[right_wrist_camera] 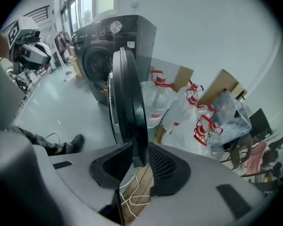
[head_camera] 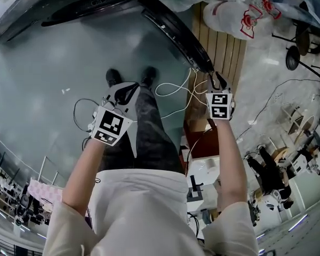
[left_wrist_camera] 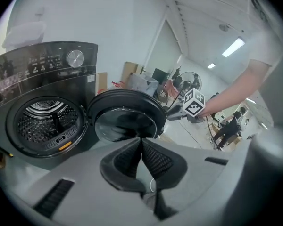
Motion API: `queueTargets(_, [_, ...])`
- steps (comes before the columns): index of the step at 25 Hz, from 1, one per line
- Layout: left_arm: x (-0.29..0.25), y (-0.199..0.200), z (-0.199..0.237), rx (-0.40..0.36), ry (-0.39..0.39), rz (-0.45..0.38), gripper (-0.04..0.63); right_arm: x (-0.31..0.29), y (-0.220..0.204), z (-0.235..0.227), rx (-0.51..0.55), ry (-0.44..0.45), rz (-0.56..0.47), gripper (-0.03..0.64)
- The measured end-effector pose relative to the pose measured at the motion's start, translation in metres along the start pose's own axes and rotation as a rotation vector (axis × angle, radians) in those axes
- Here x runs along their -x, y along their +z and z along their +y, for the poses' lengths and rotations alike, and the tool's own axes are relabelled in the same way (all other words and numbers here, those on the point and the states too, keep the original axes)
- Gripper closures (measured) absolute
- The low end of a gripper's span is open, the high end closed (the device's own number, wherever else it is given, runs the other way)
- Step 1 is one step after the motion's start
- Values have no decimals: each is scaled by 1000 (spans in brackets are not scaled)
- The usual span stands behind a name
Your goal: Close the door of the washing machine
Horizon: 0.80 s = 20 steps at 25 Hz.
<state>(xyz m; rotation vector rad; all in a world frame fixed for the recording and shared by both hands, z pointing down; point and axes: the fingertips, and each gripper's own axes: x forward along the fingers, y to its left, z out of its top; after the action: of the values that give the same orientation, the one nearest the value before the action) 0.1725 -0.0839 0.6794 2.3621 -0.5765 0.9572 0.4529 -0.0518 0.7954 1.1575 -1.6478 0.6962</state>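
The dark front-loading washing machine [left_wrist_camera: 47, 69] stands with its drum [left_wrist_camera: 46, 121] exposed and its round door [left_wrist_camera: 125, 121] swung wide open. In the head view the door [head_camera: 176, 33] juts out from the machine [head_camera: 69, 7] toward me. My right gripper [head_camera: 217, 79] is at the door's outer rim. In the right gripper view the door [right_wrist_camera: 127, 93] is edge-on, and its rim sits between the open jaws of that gripper [right_wrist_camera: 140, 159], with a thin gap at the right pad. My left gripper [left_wrist_camera: 141, 142] is shut on nothing, hanging in front of the door and apart from it.
White plastic bags with red print [right_wrist_camera: 188, 112] are piled behind the door on a wooden pallet [head_camera: 224, 47]. White cables [head_camera: 176, 89] loop on the grey floor by my shoes [head_camera: 129, 76]. A fan [head_camera: 293, 57] and desks stand to the right.
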Motion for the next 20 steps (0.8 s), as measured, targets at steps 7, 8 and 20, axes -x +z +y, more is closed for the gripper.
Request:
queueTargets(7, [1,-27,9,56,39,21,584,-19,-4,0,32,-7,2,495])
queueTargets(8, [0,-31,9,62,41,23,584,-20,-4,1,30,-6,-2,497])
queueTargets(20, [2,-69,14,103,24,22,584,-21,-3,37,51,-1,-11,522])
